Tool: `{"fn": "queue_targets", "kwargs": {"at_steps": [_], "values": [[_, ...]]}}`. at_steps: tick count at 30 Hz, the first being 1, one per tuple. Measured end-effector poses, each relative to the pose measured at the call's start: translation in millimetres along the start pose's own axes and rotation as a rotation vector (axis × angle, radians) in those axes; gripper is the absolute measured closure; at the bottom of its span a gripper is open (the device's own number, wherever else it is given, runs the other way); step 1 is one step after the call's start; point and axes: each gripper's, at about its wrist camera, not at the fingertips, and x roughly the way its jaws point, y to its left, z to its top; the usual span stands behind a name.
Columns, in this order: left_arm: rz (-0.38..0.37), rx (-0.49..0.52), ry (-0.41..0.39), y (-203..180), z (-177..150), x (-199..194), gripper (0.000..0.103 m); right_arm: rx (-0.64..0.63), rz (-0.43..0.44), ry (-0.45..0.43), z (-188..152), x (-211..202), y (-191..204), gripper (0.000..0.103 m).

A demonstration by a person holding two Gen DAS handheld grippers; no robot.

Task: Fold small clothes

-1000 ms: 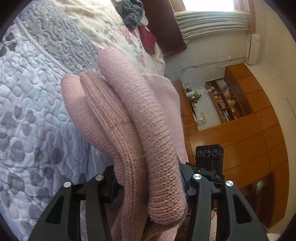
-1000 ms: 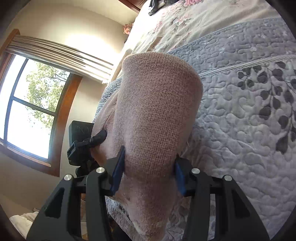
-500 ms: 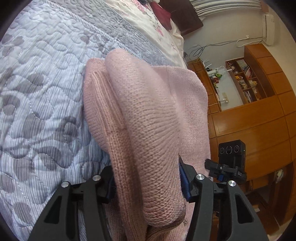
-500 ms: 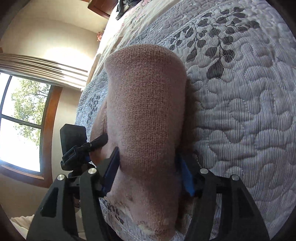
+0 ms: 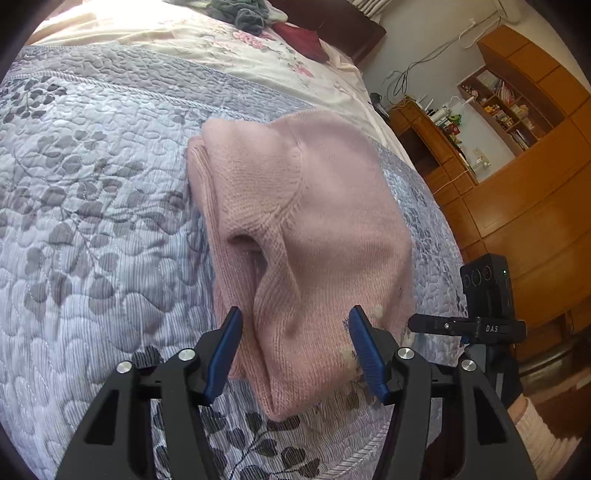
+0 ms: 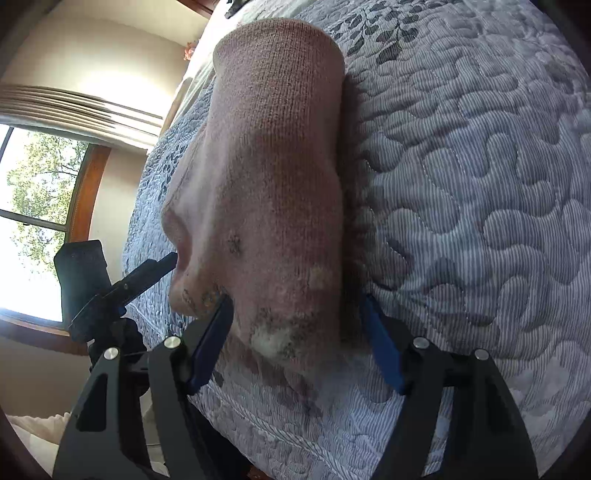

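Both tongs, left (image 5: 295,343) and right (image 6: 299,332), released, straddle the folded pink sweater (image 5: 295,206) near the quilt (image 5: 92,221) edge.

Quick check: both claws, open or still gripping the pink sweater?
Left claw: open, fingers apart on either side of the folded pink sweater, which lies on the quilt.
Right claw: open too, straddling the sweater, not clamping it.

Setting: a home bedroom. Bed (image 5: 92,221) covered with a grey leaf-patterned quilt; floral sheet (image 5: 221,48) at its far end, with loose clothes (image 5: 240,14) and a dark red cushion (image 5: 303,37) on it. Wooden wardrobe (image 5: 535,206) and open bookshelf (image 5: 506,99) stood at right. Wood-framed window (image 6: 40,206) with trees outside and a pleated curtain (image 6: 74,110) above.
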Motion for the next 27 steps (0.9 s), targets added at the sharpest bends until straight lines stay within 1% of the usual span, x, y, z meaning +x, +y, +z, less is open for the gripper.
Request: {"fn": "queue_targets", "kwargs": {"at_steps": [1, 2, 3, 4, 5, 8, 12, 16, 17, 19, 20, 21, 22, 23, 24, 25, 27], "values": [[0.021, 0.003, 0.009, -4, 0, 4, 0.043, 0.01, 0.001, 0.006, -1, 2, -2, 0.041], [0.035, -0.002, 0.016, -3, -2, 7, 0.043, 0.022, 0.008, 0.013, -1, 3, -3, 0.053], [0.05, -0.018, 0.023, -2, -1, 11, 0.044, 0.034, 0.032, 0.024, 0, 4, -3, 0.069], [0.066, -0.039, 0.037, 2, -2, 15, 0.045, 0.041, 0.042, 0.026, 0, 5, -1, 0.074], [0.082, -0.059, 0.052, 7, -2, 18, 0.045, 0.033, 0.034, 0.025, -1, 3, 2, 0.079], [0.117, -0.078, 0.078, 16, -7, 23, 0.047, -0.003, -0.004, 0.02, -4, -15, 2, 0.081], [0.118, -0.062, 0.081, 19, -8, 27, 0.047, -0.047, -0.115, 0.049, -7, -7, 2, 0.082], [0.129, -0.038, 0.084, 18, -6, 27, 0.047, -0.011, -0.11, 0.046, -10, -1, -7, 0.08], [0.132, -0.034, 0.085, 17, -8, 26, 0.047, -0.008, -0.112, 0.042, -12, -4, -9, 0.079], [0.149, -0.039, 0.087, 13, -9, 22, 0.047, -0.006, -0.127, 0.02, -15, -14, -12, 0.071], [0.163, -0.043, 0.088, 9, -8, 21, 0.047, -0.008, -0.139, 0.007, -15, -22, -14, 0.062], [0.18, -0.041, 0.086, 4, -8, 17, 0.047, -0.013, -0.167, -0.005, -17, -29, -10, 0.048], [0.198, -0.037, 0.081, 0, -9, 13, 0.047, -0.018, -0.189, -0.021, -21, -37, -10, 0.042], [0.214, -0.032, 0.077, -3, -9, 9, 0.047, -0.027, -0.211, -0.042, -24, -45, -6, 0.033], [0.229, -0.026, 0.073, -8, -11, 4, 0.047, -0.039, -0.234, -0.058, -28, -52, -2, 0.03], [0.242, -0.02, 0.07, -12, -12, -1, 0.045, -0.051, -0.259, -0.072, -31, -59, 2, 0.029], [0.262, -0.01, 0.061, -21, -16, -12, 0.041, -0.071, -0.311, -0.096, -39, -74, 10, 0.022]]}}
